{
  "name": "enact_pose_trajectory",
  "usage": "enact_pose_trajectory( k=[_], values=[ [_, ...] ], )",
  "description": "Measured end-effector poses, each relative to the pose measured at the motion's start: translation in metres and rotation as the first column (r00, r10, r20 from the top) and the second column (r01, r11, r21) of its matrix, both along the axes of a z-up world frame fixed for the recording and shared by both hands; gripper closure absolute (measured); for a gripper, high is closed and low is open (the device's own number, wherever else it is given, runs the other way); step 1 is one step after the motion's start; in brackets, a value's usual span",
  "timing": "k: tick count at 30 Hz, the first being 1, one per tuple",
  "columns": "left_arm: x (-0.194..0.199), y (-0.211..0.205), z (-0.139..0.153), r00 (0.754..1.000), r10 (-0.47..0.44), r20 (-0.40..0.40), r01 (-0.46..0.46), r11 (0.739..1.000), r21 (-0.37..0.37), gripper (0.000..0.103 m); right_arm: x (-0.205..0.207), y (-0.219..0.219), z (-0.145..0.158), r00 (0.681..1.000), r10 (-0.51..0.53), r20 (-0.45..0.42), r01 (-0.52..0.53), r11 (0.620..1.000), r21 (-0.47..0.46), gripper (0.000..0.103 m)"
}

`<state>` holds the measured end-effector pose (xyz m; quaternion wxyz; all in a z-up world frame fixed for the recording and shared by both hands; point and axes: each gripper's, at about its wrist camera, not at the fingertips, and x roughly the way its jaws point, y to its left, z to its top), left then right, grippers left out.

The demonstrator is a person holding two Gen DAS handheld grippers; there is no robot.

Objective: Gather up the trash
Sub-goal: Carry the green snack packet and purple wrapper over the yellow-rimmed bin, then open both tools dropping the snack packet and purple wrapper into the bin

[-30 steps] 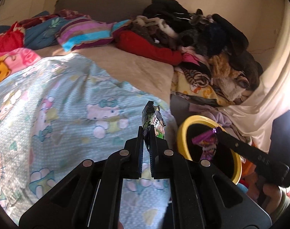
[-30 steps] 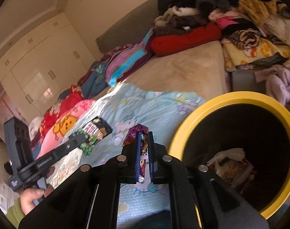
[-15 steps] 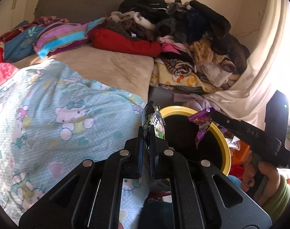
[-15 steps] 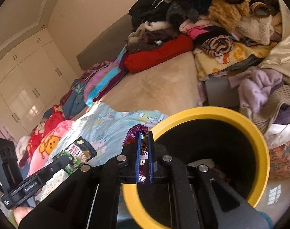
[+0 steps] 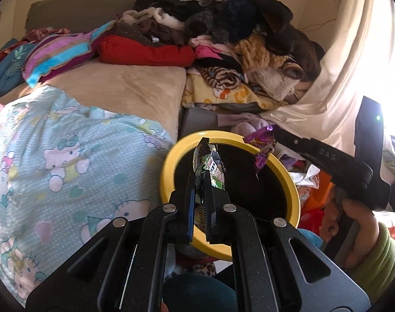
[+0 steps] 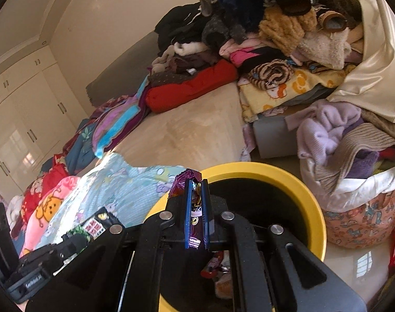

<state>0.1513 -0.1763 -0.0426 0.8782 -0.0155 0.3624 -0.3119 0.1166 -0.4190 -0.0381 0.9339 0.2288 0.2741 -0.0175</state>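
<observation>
Two wrappers held over the yellow bin, neither let go yet

The left gripper (image 5: 200, 182) is clamped on a green snack wrapper (image 5: 209, 163), crinkled and standing upright out of the jaws, above the near rim of the yellow bin (image 5: 168, 161); the right gripper (image 6: 196, 202) is clamped on a purple foil wrapper (image 6: 187, 179), shiny and creased, hanging over the bin's far edge. Inside the bin (image 6: 311, 208) some wrappers already lie at the bottom, so part of the collecting looks done. What is left, by my reading, is to release both pieces into the opening; no other loose trash shows on the cartoon-print bedsheet (image 5: 67, 156) beside the bin's left edge
</observation>
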Motion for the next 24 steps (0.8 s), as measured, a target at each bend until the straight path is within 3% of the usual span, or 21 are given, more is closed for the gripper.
enact_pose_trajectory(
  k=[11,24],
  values=[
    [-0.007,-0.035,-0.011,0.997,-0.07,-0.013,0.07,0.997,0.041,0.101,-0.006,-0.03,-0.008,0.998,-0.066,-0.018,0.066,0.998,0.022,0.096],
    [-0.001,-0.061,-0.031,0.991,-0.112,-0.07,0.117,0.991,0.066,0.101,0.001,-0.043,-0.024,0.994,-0.046,-0.097,0.052,0.997,0.056,0.095]
  ],
)
